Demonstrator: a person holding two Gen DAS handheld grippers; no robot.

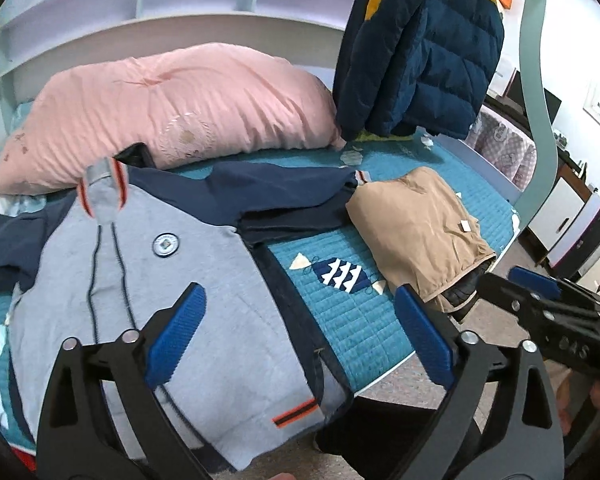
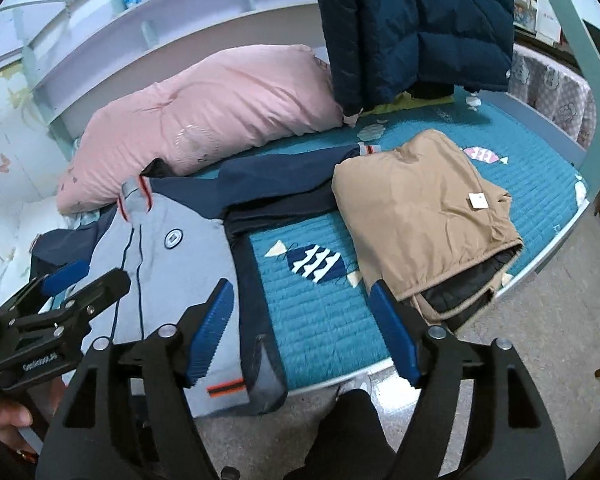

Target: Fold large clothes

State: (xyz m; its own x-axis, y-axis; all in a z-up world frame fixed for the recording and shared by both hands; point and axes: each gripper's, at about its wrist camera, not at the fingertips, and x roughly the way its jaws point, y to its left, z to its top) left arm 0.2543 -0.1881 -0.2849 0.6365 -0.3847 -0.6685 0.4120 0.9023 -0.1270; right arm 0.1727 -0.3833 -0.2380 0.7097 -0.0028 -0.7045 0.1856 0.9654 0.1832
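Note:
A grey and navy jacket lies spread face up on the teal bed mat, its hem hanging over the front edge and one navy sleeve stretched to the right. It also shows in the right wrist view. My left gripper is open and empty above the jacket's lower right part. My right gripper is open and empty over the mat, between the jacket and a folded tan garment. The right gripper shows at the right of the left wrist view.
The folded tan garment lies at the mat's right front. A pink pillow lies at the back. A blue and yellow puffer jacket hangs above the bed. A bed post stands right. Floor lies below the front edge.

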